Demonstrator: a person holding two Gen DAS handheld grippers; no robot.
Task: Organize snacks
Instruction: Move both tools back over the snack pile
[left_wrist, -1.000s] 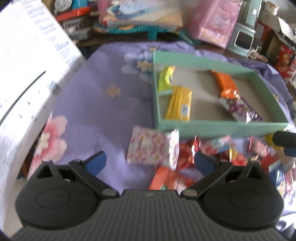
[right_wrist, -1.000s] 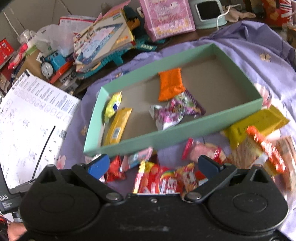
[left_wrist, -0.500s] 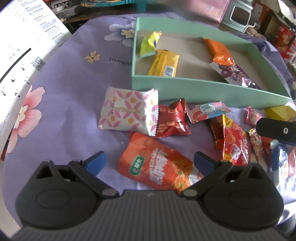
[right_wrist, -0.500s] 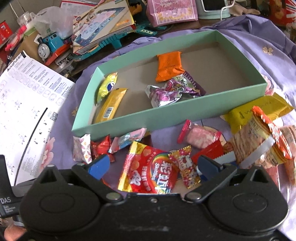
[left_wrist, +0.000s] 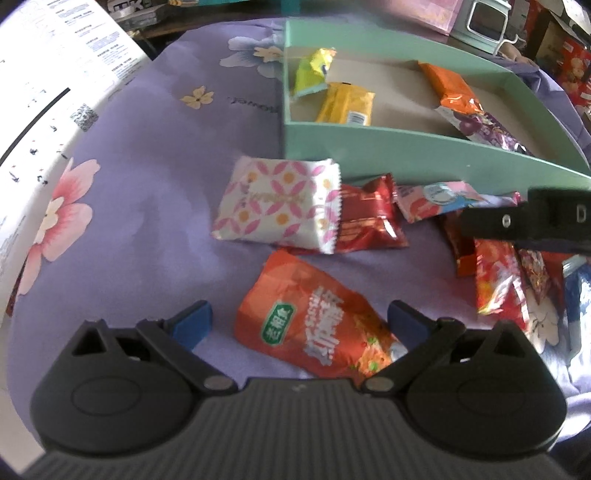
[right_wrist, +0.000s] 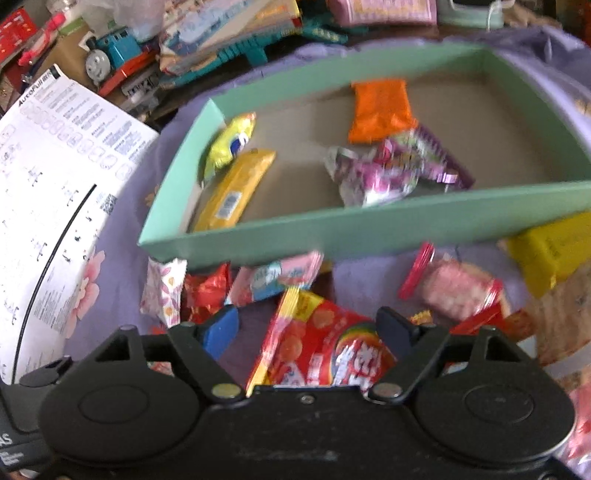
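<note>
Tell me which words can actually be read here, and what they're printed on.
"flower": upside down, on the purple cloth.
"AutoPull": heading of the white printed sheet; its other print is too small to read.
Chinese characters on the orange packet and the red candy bag: too blurred to read.

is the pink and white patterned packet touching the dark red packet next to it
Touching. In the left wrist view the pink-and-white packet's serrated right edge overlaps the dark red packet.

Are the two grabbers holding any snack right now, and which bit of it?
No. The left gripper stands open around the orange packet. The right gripper is closing around the red candy bag, not gripping yet.
</note>
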